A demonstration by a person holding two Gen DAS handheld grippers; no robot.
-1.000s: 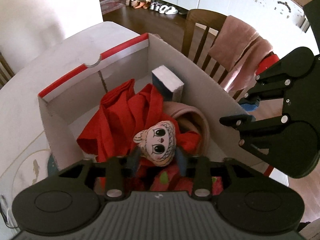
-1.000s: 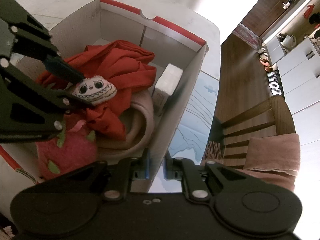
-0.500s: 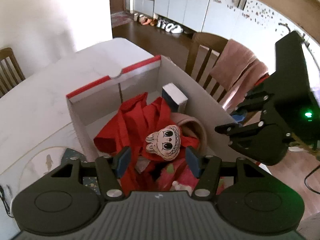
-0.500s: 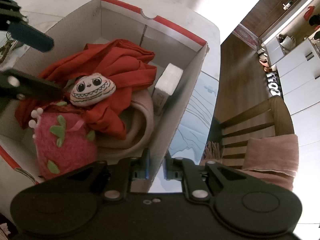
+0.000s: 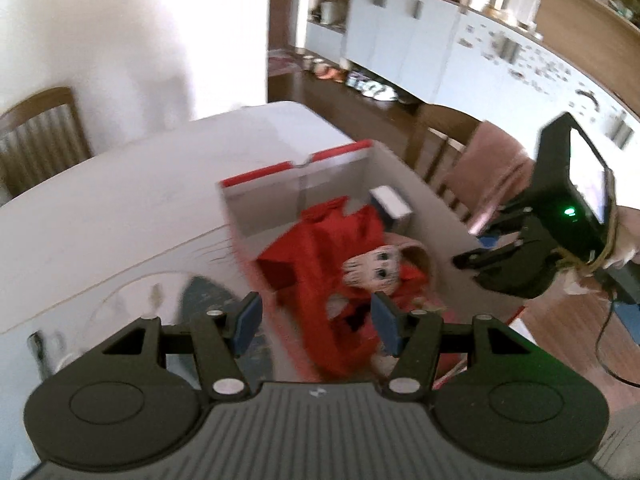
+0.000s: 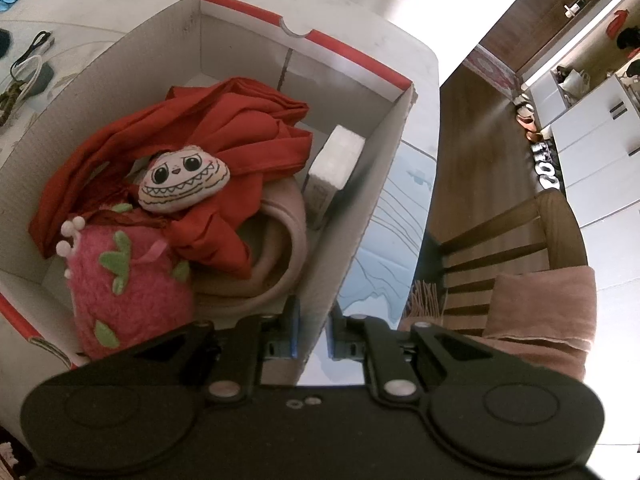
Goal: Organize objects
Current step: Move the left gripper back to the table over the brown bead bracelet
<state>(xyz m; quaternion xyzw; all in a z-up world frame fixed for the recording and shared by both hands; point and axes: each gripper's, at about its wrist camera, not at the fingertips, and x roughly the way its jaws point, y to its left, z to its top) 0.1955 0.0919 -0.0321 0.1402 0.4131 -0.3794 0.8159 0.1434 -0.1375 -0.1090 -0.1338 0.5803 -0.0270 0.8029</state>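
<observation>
The box (image 6: 372, 184) on the table (image 5: 120, 208) holds the face toy (image 6: 184, 184) atop red cloth (image 6: 240, 128); right gripper (image 6: 310, 336) fingers pinch the box's wall, left gripper (image 5: 314, 322) fingers gape empty, just widened

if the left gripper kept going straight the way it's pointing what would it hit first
Probably the red cloth piled in the cardboard box, or the box's near left wall. The open left gripper aims between the two, and blur and unclear depth leave it uncertain.
</observation>
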